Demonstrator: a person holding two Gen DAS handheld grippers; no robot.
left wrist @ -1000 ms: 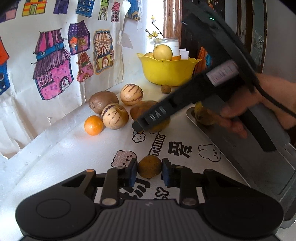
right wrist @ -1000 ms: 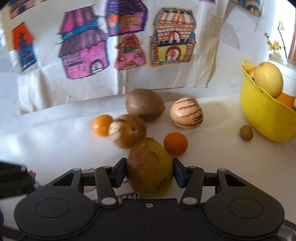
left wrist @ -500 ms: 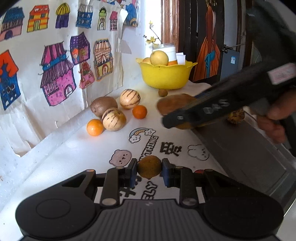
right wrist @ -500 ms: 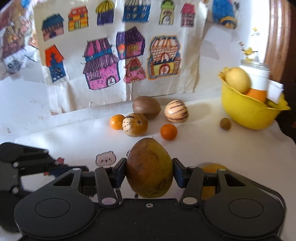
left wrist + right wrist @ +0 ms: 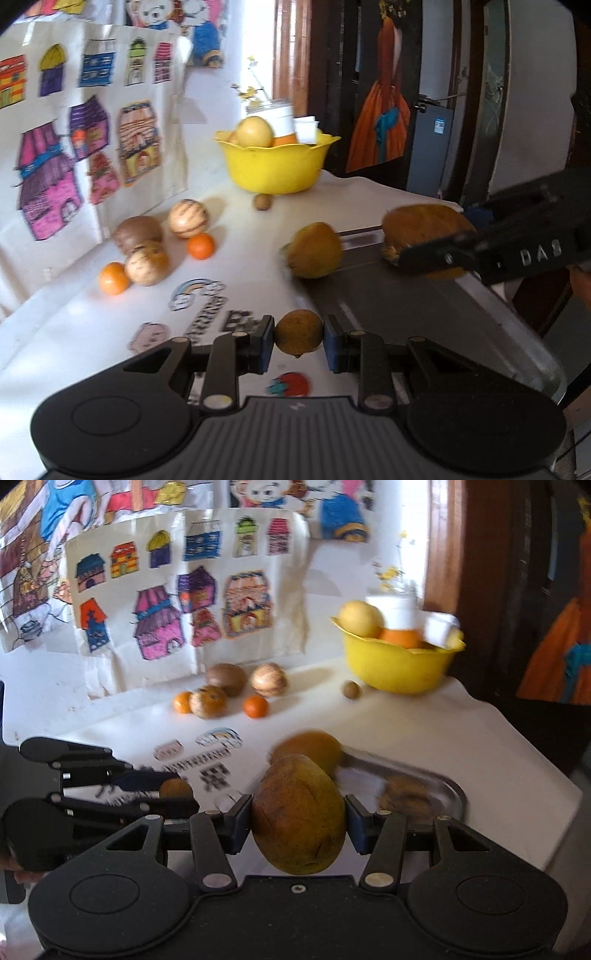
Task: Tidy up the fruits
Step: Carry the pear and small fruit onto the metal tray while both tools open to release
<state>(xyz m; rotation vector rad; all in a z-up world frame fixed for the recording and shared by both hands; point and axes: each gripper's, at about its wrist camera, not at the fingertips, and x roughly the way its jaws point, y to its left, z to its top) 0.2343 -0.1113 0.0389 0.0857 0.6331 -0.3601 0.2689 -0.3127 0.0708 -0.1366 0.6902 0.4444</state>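
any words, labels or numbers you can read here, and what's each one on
"DAS": raised letters on the right gripper, seen from the left wrist view.
Black print by the cartoon stickers on the white table cover: too blurred to read.
Blue label on the grey cabinet: too small.

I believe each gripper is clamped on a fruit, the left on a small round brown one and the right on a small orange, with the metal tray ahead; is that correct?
Not quite. The right gripper is clamped on a large brownish-yellow mango, not a small orange, as the right wrist view shows. The rest holds: the left gripper grips the small round brown fruit, and the metal tray lies ahead.
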